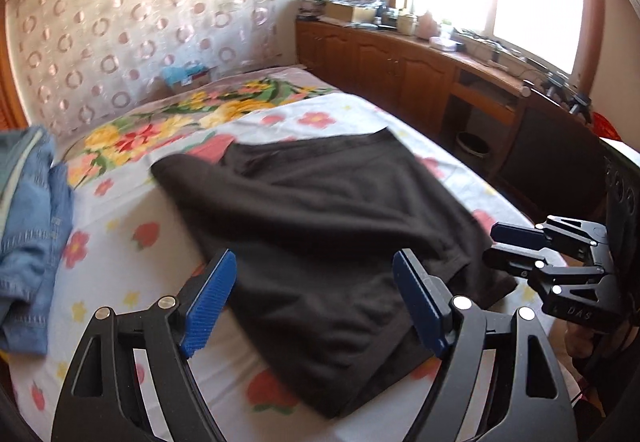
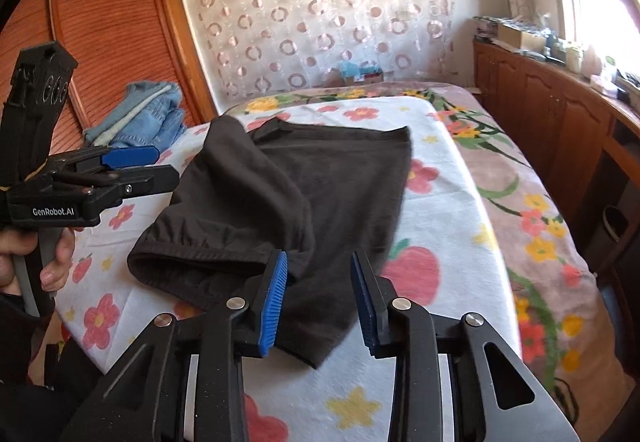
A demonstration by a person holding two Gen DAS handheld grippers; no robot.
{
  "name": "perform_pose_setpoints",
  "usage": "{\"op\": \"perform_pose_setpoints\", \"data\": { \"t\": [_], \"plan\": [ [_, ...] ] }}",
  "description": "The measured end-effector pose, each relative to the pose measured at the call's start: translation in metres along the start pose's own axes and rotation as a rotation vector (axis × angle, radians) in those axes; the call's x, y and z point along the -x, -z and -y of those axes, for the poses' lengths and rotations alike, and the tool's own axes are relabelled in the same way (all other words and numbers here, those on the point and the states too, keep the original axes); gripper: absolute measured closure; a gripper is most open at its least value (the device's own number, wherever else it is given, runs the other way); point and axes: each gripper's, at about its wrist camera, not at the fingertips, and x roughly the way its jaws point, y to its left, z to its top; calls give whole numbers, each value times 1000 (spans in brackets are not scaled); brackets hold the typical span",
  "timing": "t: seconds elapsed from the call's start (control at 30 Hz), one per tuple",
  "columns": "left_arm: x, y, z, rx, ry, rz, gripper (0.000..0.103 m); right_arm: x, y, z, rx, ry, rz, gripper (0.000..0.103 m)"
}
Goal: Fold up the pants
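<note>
Black pants (image 1: 320, 222) (image 2: 304, 186) lie folded over on the floral bed sheet (image 1: 120, 242) (image 2: 448, 226), one part draped across the rest with loose wrinkles. My left gripper (image 1: 316, 302) hovers open and wide over the near end of the pants, its blue pads clear of the cloth. In the right wrist view it shows at the left edge, the left gripper (image 2: 166, 168) in a person's hand. My right gripper (image 2: 320, 302) stands open with a narrower gap above the pants' near hem, and cloth shows beneath the gap. The right gripper (image 1: 494, 246) sits at the pants' right corner.
A pile of folded denim clothes (image 1: 32, 222) (image 2: 148, 114) sits at the bed's left side. A wooden cabinet (image 1: 400, 66) (image 2: 552, 114) with clutter runs under the window on the right. A waste bin (image 1: 474, 146) stands by it. A small box (image 1: 188, 76) lies at the bed's head.
</note>
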Motion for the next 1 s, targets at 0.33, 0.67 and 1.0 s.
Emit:
{"op": "perform_pose_setpoints", "data": {
  "t": [0.33, 0.67, 1.0],
  "plan": [
    [4, 29, -15, 32, -14, -28, 22, -18, -6, -10, 41, 23, -57, 70],
    [4, 37, -21, 61, -18, -40, 22, 1, -19, -16, 79, 34, 6, 100],
    [4, 31, -10, 37, -1, -35, 22, 53, -7, -10, 85, 54, 46, 100]
  ]
}}
